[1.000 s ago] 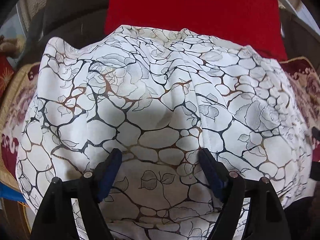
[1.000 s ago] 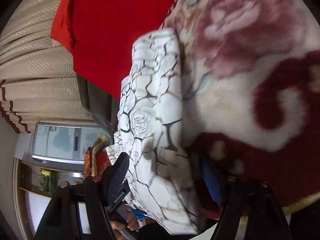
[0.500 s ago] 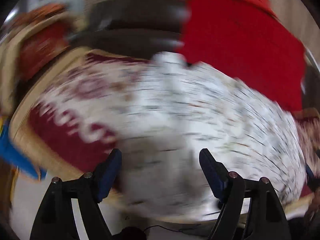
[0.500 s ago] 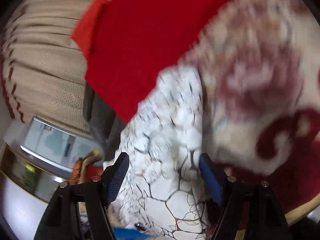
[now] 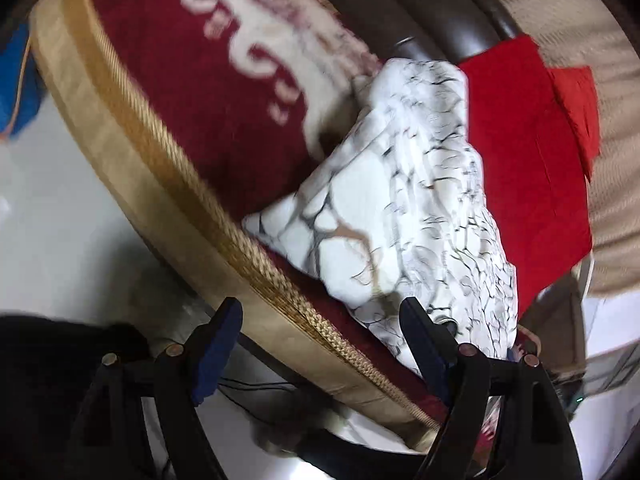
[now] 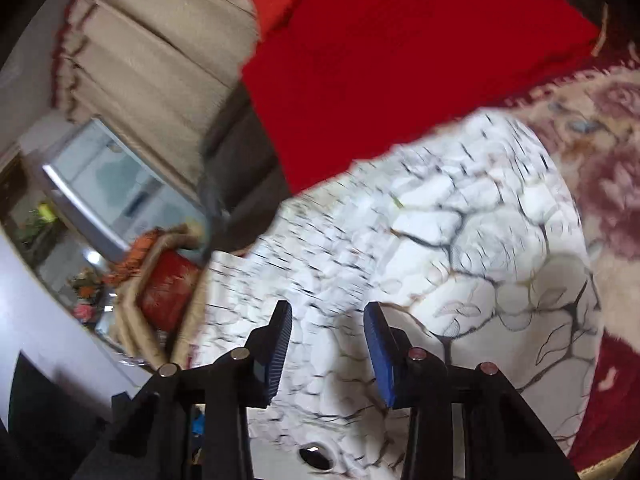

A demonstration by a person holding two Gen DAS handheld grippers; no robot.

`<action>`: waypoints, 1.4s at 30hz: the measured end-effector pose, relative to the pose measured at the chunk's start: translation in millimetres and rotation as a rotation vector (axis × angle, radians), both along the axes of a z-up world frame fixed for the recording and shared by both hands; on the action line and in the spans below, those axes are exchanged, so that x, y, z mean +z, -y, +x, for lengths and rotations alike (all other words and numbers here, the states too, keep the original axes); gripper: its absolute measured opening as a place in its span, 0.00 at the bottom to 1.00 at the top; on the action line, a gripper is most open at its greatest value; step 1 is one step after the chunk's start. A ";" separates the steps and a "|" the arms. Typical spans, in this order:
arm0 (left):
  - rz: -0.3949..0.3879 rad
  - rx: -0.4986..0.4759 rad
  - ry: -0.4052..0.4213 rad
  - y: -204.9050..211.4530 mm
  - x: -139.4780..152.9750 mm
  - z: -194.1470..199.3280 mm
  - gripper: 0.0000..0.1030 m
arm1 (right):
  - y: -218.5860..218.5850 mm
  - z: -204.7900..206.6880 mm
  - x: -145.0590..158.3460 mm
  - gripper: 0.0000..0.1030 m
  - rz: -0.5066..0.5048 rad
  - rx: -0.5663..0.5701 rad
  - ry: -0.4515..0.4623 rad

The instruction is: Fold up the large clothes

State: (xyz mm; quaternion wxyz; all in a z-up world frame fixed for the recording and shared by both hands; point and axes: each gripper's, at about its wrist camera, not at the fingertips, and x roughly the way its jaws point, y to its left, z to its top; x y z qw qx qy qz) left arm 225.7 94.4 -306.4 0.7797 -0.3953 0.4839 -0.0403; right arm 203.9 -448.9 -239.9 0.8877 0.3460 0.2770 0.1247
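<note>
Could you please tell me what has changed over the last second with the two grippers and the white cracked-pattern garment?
The left gripper swung off the white cracked-pattern garment towards the gold-trimmed cushion edge, fingers wide and empty. The right gripper, which straddled the garment's edge, now faces its broad top with the jaws narrower but not closed. The garment stayed folded on the red floral cushion, beside the red cloth.

Soft indoor light; motion blur, fisheye-warped edges, dark corners.

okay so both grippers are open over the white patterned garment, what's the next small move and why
Probably lower the right gripper and close it on the white garment just beneath. Its jaws are apart with nothing between them, and the left gripper sits off at the cushion edge.
</note>
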 end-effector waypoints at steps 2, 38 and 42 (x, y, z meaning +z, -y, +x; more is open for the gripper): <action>-0.057 0.035 0.015 2.1 -7.3 4.0 0.79 | 2.0 10.9 -14.7 0.36 0.009 -0.022 -0.088; 0.310 -0.139 0.475 96.9 123.4 52.2 0.22 | 35.1 7.0 -38.0 0.25 0.146 0.076 -0.108; 0.458 -0.325 0.601 163.4 164.9 45.5 0.20 | 52.6 -2.7 -34.8 0.25 0.223 0.058 -0.074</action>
